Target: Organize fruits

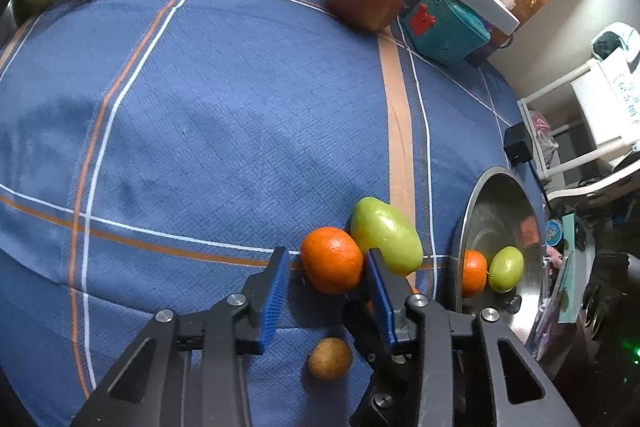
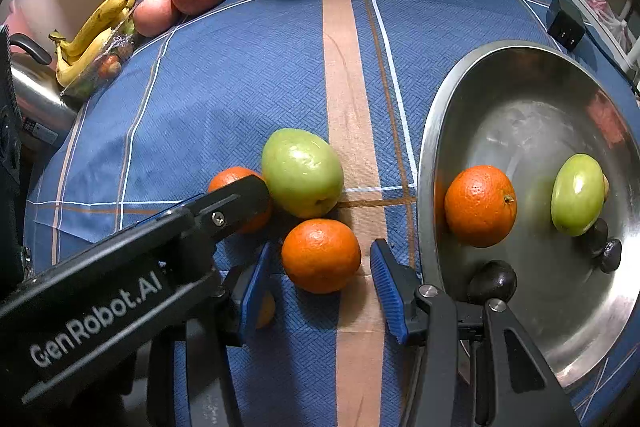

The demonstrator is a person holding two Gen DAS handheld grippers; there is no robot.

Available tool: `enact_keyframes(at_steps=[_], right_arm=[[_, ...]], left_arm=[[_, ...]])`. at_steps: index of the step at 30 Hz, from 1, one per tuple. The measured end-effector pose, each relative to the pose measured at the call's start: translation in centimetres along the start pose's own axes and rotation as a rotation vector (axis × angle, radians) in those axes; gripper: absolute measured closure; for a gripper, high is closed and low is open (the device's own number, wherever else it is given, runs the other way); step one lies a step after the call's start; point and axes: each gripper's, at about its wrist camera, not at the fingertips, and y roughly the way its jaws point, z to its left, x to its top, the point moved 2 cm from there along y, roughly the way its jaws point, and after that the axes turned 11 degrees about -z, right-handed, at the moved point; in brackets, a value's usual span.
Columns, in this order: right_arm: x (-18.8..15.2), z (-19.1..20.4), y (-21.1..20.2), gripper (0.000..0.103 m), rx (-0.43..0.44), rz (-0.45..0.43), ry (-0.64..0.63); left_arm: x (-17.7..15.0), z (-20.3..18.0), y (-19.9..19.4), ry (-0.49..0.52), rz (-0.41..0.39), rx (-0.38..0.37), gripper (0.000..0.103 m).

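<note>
The left tongs [image 1: 326, 269] stand spread around an orange [image 1: 331, 260] on the blue-clothed table [image 1: 208, 115], only the right pad touching. Beside it a green fruit [image 1: 386, 235] lies with its long axis slanting away. The right tongs [image 2: 318, 269] stand spread around another orange [image 2: 321, 255]. The steel bowl [image 2: 430, 155] holds an orange, a green fruit and small dark fruits.

White letters reading "GenRobot.AI" are showing on the black body of the left gripper [image 2: 240, 205], seen in the right wrist view. A white box [image 1: 612, 99] on the shelf is carrying print too blurred to read
</note>
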Motion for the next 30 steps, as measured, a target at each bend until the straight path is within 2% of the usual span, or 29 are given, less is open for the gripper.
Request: enact_keyframes(at_steps=[2, 9, 12, 24, 30], right_arm=[[0.0, 0.0, 0.0, 0.051, 0.0, 0.0, 0.001], [0.0, 0.0, 0.0, 0.051, 0.002, 0.0, 0.002], [0.0, 0.0, 0.0, 0.051, 0.003, 0.0, 0.004], [0.3, -0.7, -0.6, 0.064, 0.02, -0.008, 0.026], [0.4, -0.9, -0.9, 0.065, 0.022, -0.016, 0.033]], left_arm=[[0.0, 0.0, -0.1, -0.011, 0.004, -0.012, 0.068], [-0.2, 0.6, -0.7, -0.029, 0.007, -0.007, 0.069], [-0.2, 1.1, -1.1, -0.042, 0.007, 0.011, 0.069], [0.3, 4.3, -3.0, -0.097, -0.019, 0.101, 0.07], [0.6, 5.4, -3.8, -0.115, -0.036, 0.138, 0.07]])
